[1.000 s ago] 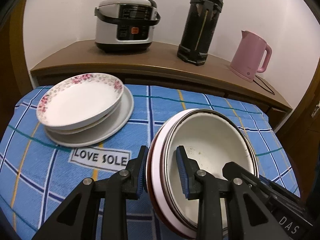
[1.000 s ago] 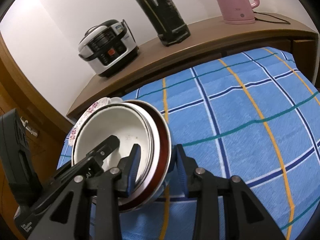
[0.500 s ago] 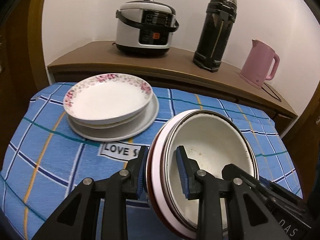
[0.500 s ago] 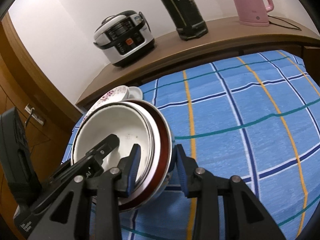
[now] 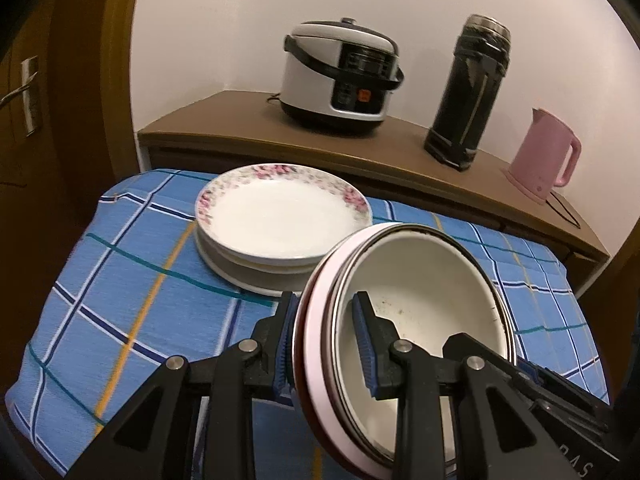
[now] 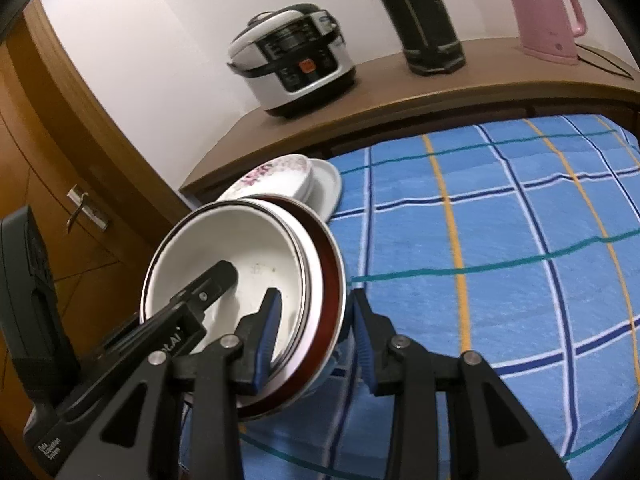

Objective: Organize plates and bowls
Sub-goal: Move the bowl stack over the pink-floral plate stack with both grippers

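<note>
So the nested bowls [image 5: 416,320] are up off the blue cloth [image 5: 132,280], left gripper [image 5: 326,344] and right gripper [image 6: 314,332] each clamped on an opposite rim to share the weight, probably headed for the plates [image 5: 280,220] just beside.

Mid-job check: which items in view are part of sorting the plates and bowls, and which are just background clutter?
Part of the job:
- nested bowls, clamped by left gripper and right gripper
- floral plate topping the plate stack

Just lying about:
- rice cooker
- black thermos
- pink kettle
- checked tablecloth
- wooden sideboard
</note>
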